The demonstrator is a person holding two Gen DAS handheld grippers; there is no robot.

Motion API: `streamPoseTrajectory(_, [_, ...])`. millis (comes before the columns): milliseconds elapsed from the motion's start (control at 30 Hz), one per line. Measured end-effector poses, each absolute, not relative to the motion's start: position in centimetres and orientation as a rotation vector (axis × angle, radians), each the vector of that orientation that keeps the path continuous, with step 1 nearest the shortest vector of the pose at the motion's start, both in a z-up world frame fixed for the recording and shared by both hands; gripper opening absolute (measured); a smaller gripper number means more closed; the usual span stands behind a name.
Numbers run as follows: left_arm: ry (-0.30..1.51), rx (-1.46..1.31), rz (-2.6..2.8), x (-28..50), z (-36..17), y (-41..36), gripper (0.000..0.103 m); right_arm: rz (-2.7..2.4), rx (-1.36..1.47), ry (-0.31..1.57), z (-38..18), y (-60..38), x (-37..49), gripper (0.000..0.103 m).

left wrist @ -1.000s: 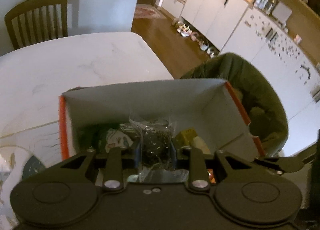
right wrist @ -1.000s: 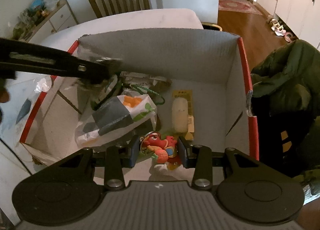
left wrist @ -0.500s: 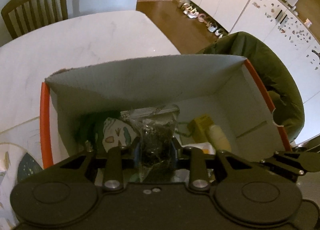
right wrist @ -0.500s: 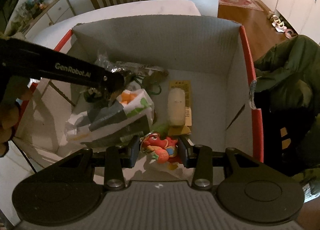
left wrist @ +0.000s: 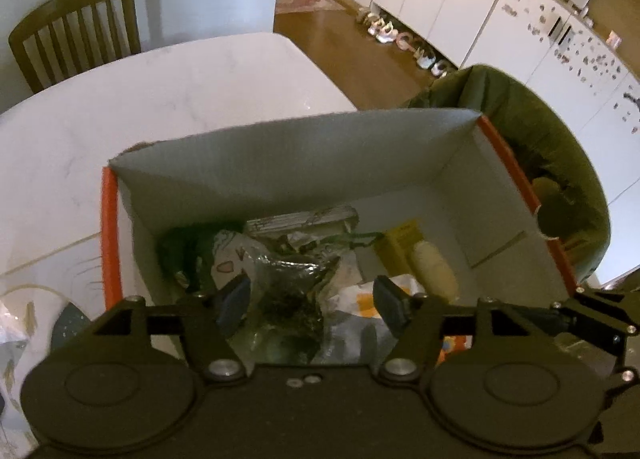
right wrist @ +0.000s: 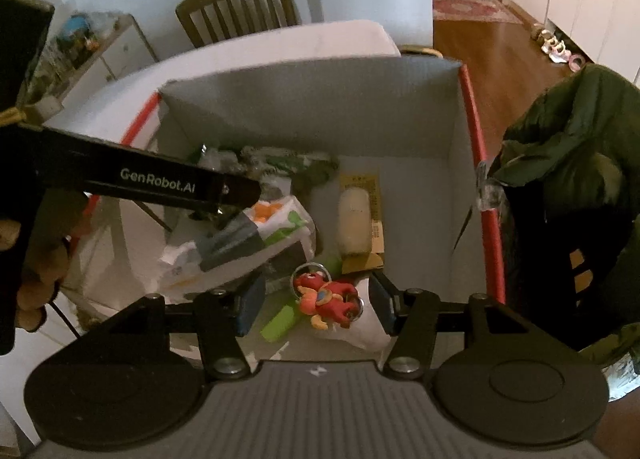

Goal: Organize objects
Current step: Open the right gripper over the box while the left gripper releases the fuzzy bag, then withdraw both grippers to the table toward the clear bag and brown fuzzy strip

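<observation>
Both grippers were clamped on their loads half a second ago; now both are standing wide apart. The left gripper [left wrist: 310, 299] is hanging over the box [left wrist: 288, 151], its fingers [left wrist: 234, 301] spread, and the clear bag [left wrist: 290, 299] of dark bits that it was pinching is now lying free between them, on top of the pile inside the box. The right gripper [right wrist: 316, 305] is likewise spread, and the red toy [right wrist: 326, 297], gripped a moment ago, is now resting loose between the fingers [right wrist: 250, 305] near the box's near wall, touching neither pad.

The bag is crinkled and see-through, with a dark clump in its lower half. The toy is red with orange feet and a blue patch, and a metal ring is sitting at its head. A green stick [right wrist: 278, 323] is lying just beside it, to the left. Farther in, a pale oblong on a yellow card [right wrist: 360, 219] is lying on the box floor, and a white packet [right wrist: 244, 243] with orange and green marks is slumping beside it. In the right view the left gripper [right wrist: 240, 195] is reaching in over that packet. The box has red edges and is sitting on the white tabletop [left wrist: 160, 99], with a green coat [right wrist: 568, 147] just beside its right wall.
</observation>
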State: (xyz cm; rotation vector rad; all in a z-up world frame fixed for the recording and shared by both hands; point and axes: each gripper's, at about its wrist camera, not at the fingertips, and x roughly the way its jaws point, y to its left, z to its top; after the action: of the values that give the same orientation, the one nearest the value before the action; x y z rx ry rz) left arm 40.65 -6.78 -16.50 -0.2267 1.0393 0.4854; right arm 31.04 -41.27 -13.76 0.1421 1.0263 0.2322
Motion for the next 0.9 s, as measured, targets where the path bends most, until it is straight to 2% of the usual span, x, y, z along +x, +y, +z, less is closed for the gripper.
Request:
streamPoseTrajectory(67, [1.016,-0.230,0.474,40.0,-15.8,-7.1,0.072,0.237,0.153,1.000,-12.9,-41.5,30.5,0.057])
streamPoseTrajectory(167, [0.983,-0.207,0.461,38.8,-14.5,-7.8,0.075,0.237,0.169,0.959,-11.6,-41.5,29.6,0.068])
streamPoseTrajectory(433, [0.876,-0.183,0.441,35.1,-10.7,-9.5,0.080,0.236,0.206,0.889,-8.9,-41.5,27.7,0.069])
streamPoseTrajectory(767, [0.787,-0.170,0.447,30.4,-7.6,-9.9,0.085,0.206,0.237,0.819,-5.7,-39.4,25.6,0.080])
streamPoseTrajectory(900, [0.760,-0.139,0.443,28.5,-6.6,-9.5,0.093,0.202,0.245,0.800,-4.8,-38.0,25.0,0.082])
